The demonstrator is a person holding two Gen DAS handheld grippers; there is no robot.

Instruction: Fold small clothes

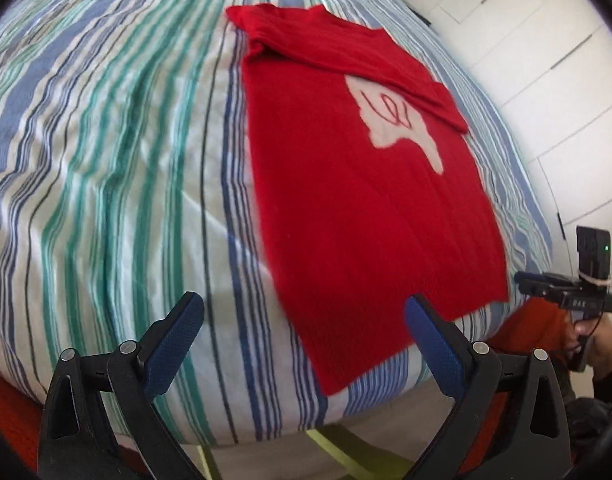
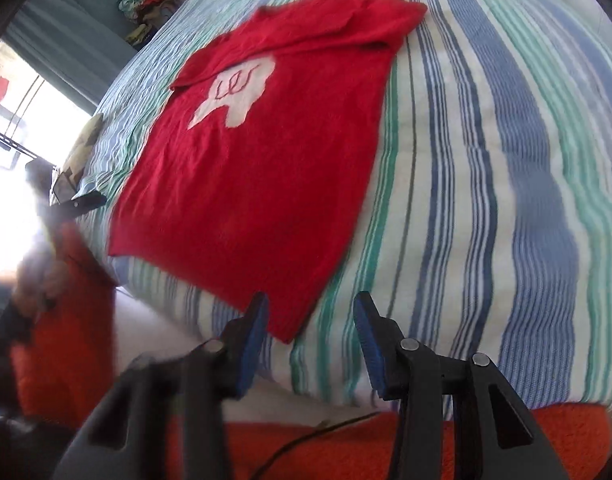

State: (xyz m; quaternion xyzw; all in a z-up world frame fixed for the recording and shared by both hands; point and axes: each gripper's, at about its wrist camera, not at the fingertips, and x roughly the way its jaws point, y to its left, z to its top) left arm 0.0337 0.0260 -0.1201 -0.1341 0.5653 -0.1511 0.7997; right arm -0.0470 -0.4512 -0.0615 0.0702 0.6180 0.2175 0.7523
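Striped bedding [image 1: 105, 160] in blue, green and white fills both of my views, with white cupboard doors [image 1: 526, 40] off at two o'clock in the left view. On it lies the red shirt [image 1: 366, 208], flat, its sleeves folded in over the chest print [image 1: 394, 120] (a pale shape with red scribble). My left gripper [image 1: 306, 328] is spread wide and holds nothing, its right finger at the hem. My right gripper [image 2: 310, 332] is released too, about half as wide, poised by the shirt's near corner at six o'clock.
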